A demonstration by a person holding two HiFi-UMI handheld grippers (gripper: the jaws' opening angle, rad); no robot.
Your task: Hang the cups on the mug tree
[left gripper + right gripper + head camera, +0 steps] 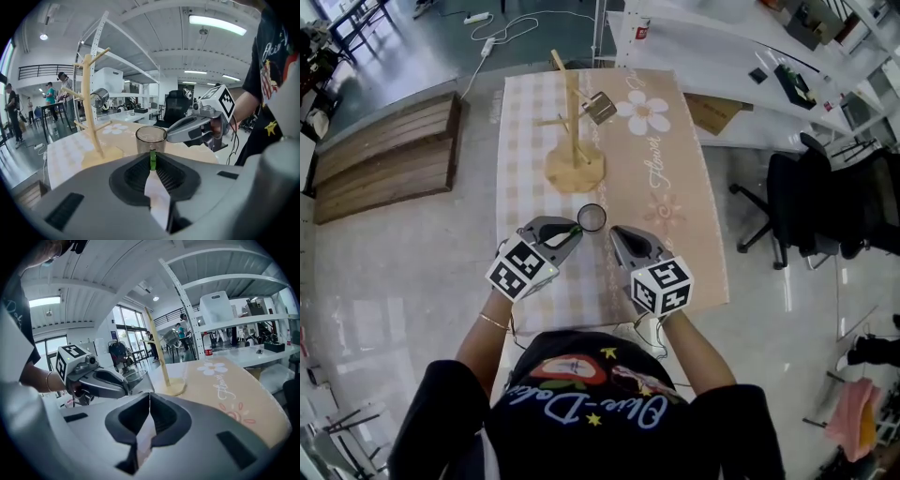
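Glass cup (592, 217) stands upright on the worktop (666, 216), near centre, just ahead of both tools. The mug tree (573, 122) is well beyond it toward the far end, with a metal cup (600, 107) already hung on a right-hand peg.

Left hand-held gripper (572, 231): jaws pinched together on the cup's thin green handle (152, 159), cup body just past the jaw tips. Whether the base is lifted or resting on the worktop, I cannot tell.

Right hand-held gripper (617, 234): jaws fully together, nothing between them. It sits just right of the cup, close to its wall.

Risks, as I judge them:
- The hold is on a narrow handle only, so the cup could pivot or swing in the jaws on the way up, and the handle loop may then come to the peg at the wrong angle.
- Glass on a slim pinch — a slip would drop it onto the worktop or off the edge.
- The right tool's closeness could nudge the cup.
- The tree is light-looking wood; a hard push on a peg may tip it or shake the hung cup loose.
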